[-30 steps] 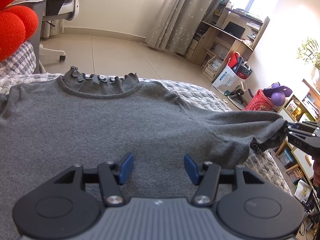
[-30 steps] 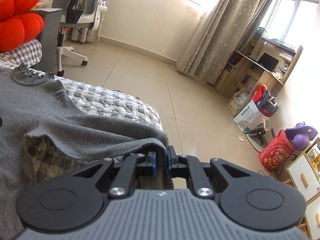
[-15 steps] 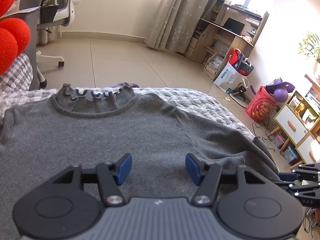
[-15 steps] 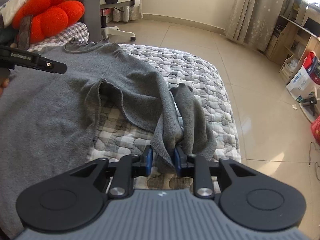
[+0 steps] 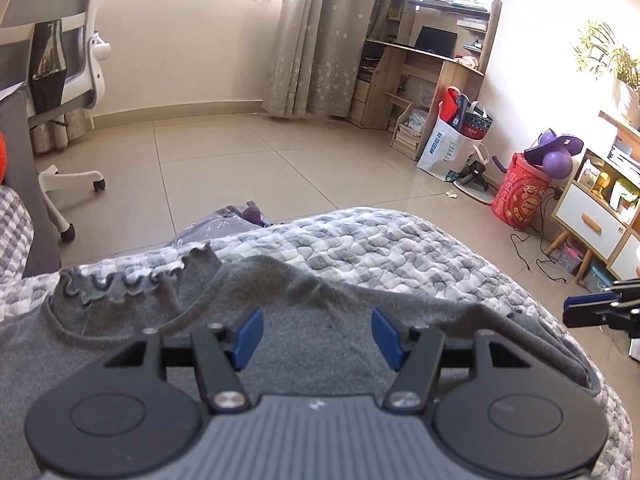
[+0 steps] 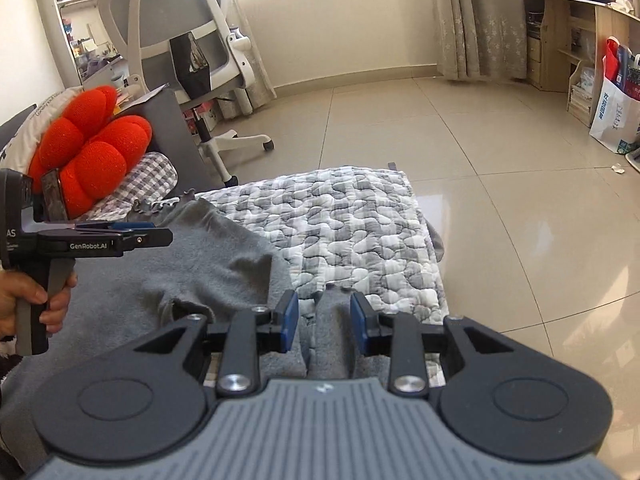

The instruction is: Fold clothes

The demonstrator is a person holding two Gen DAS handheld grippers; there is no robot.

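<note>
Left wrist view: the left gripper point(image 5: 316, 333) hovers over the gray sweater point(image 5: 280, 344) with its blue pads spread wide and nothing between them. The sweater lies flat on the quilted bedspread point(image 5: 380, 248), its frilled collar point(image 5: 132, 280) toward the far left. The right gripper point(image 5: 576, 312) shows at the right edge, beside the sleeve end.

Right wrist view: the right gripper point(image 6: 324, 322) is parted, its pads point(image 6: 289, 320) standing on either side of the bunched sleeve point(image 6: 330, 332) without pinching it. The sleeve rests on the bedspread point(image 6: 360, 232), near its right edge. The left gripper point(image 6: 132, 236), seen side-on, is held in a hand point(image 6: 28, 300) above the sweater's body point(image 6: 192, 264). A red cushion point(image 6: 92, 148) sits beyond the collar.
</note>
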